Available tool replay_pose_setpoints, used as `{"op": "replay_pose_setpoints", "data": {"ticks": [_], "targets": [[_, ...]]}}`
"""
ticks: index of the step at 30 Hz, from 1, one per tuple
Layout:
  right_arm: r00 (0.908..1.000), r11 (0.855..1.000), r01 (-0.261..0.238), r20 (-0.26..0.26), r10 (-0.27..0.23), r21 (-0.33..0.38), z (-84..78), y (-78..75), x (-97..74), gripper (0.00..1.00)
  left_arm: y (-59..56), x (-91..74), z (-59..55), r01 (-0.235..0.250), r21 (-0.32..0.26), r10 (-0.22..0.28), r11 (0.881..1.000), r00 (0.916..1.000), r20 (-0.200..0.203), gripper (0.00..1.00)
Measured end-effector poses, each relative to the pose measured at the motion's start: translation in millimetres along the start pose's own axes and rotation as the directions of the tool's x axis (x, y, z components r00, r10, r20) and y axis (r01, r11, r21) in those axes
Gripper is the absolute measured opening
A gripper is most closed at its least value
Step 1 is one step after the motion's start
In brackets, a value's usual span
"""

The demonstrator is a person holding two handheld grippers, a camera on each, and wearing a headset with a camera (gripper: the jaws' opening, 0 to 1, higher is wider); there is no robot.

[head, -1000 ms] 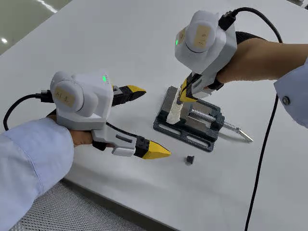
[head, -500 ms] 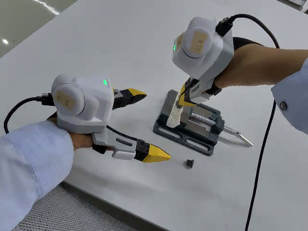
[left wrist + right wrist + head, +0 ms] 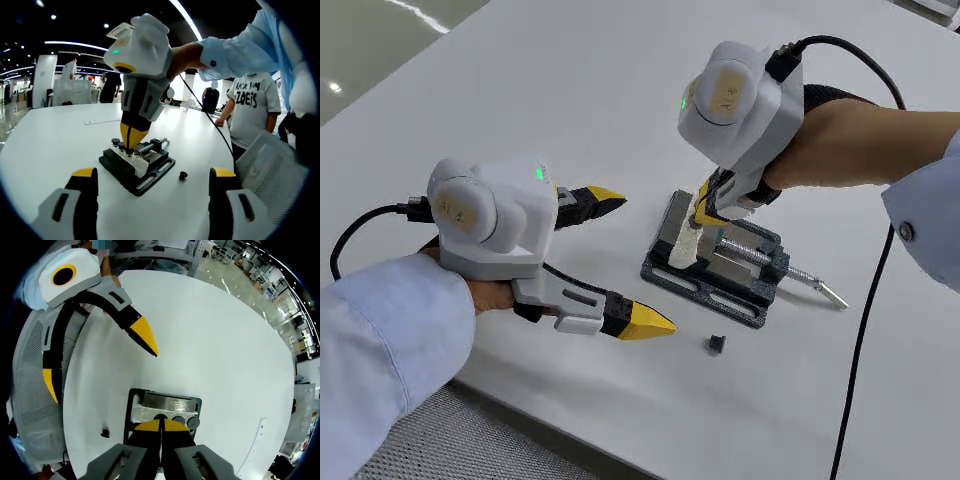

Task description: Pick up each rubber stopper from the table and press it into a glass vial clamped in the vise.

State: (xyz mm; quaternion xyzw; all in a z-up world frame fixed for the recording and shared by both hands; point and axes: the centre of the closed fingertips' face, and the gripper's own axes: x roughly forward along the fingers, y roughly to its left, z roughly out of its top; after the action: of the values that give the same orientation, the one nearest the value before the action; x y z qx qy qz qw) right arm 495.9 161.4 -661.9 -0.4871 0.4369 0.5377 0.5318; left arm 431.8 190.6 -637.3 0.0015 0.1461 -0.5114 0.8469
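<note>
Holding my left claw [image 3: 645, 262] nearest: spread wide, empty, above the worktop [image 3: 570, 90]. Next, one loose rubber stopper [image 3: 716, 344], black, on the worktop just beside the vise [image 3: 756, 265]. The vise contains a row of glass vials [image 3: 177, 417], clamped upright, at least two with dark tops. Farthest is my right claw [image 3: 698, 215], pressed together, tips down on the row. I cannot tell whether it pinches anything.

Vise screw [image 3: 815, 285] is shiny metal, table [image 3: 570, 90] matt.
</note>
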Motion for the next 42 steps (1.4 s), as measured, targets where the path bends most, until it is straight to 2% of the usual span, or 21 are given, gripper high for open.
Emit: {"op": "replay_pose_setpoints", "data": {"ticks": [2,6,13,16,18,24,30,31,37,42], "targets": [[1.0,1.0,0.001,0.004,-0.001,-0.018,0.1,0.2,0.1,0.0,0.1,-0.1,-0.4,-0.001,0.003,0.001,1.0,1.0,-0.002,0.9],[0.9997,1.0,0.0,0.025,-0.001,0.018,0.0,-0.3,0.3,0.0,-0.2,0.9,-0.1,0.0,0.002,0.0,1.0,1.0,-0.002,0.9],[0.9997,1.0,0.006,0.025,-0.006,0.023,0.8,0.0,0.6,0.0,-1.4,2.4,-1.6,0.005,0.002,-0.005,1.0,0.9999,-0.011,0.9],[0.9979,0.999,0.004,0.065,-0.006,0.034,0.4,-1.1,-0.9,0.0,-0.3,2.1,-2.9,0.002,-0.002,-0.002,1.0,0.9999,-0.015,0.9],[0.9956,0.997,0.004,0.093,-0.01,0.071,0.8,-1.8,-1.4,0.0,0.1,1.9,-3.0,0.0,-0.008,0.0,1.0,0.9999,-0.014,0.9],[0.9908,0.998,0.033,0.13,-0.039,0.053,0.9,-0.8,-2.2,0.0,-0.1,1.5,-2.6,-0.003,-0.015,0.003,1.0,0.9998,-0.018,0.89],[0.982,0.995,0.047,0.178,-0.062,0.083,-1.6,4.5,-6.3,0.0,-2.5,0.0,-1.9,-0.004,-0.01,0.004,1.0,0.9997,-0.025,0.89],[0.9774,0.994,0.06,0.197,-0.077,0.094,-1.8,4.3,-8.8,0.0,-2.8,-0.2,-2.0,-0.004,-0.011,0.004,1.0,0.9996,-0.027,0.89],[0.9613,0.985,0.059,0.257,-0.1,0.161,-7.1,10.2,-18.3,0.11,-6.0,0.3,-1.3,-0.001,-0.007,0.0,1.0,0.9994,-0.034,0.89],[0.9471,0.977,0.04,0.303,-0.104,0.212,-13.8,21.8,-21.1,0.19,-9.3,0.1,0.0,0.004,0.001,-0.004,1.0,0.9992,-0.039,0.89]]}}
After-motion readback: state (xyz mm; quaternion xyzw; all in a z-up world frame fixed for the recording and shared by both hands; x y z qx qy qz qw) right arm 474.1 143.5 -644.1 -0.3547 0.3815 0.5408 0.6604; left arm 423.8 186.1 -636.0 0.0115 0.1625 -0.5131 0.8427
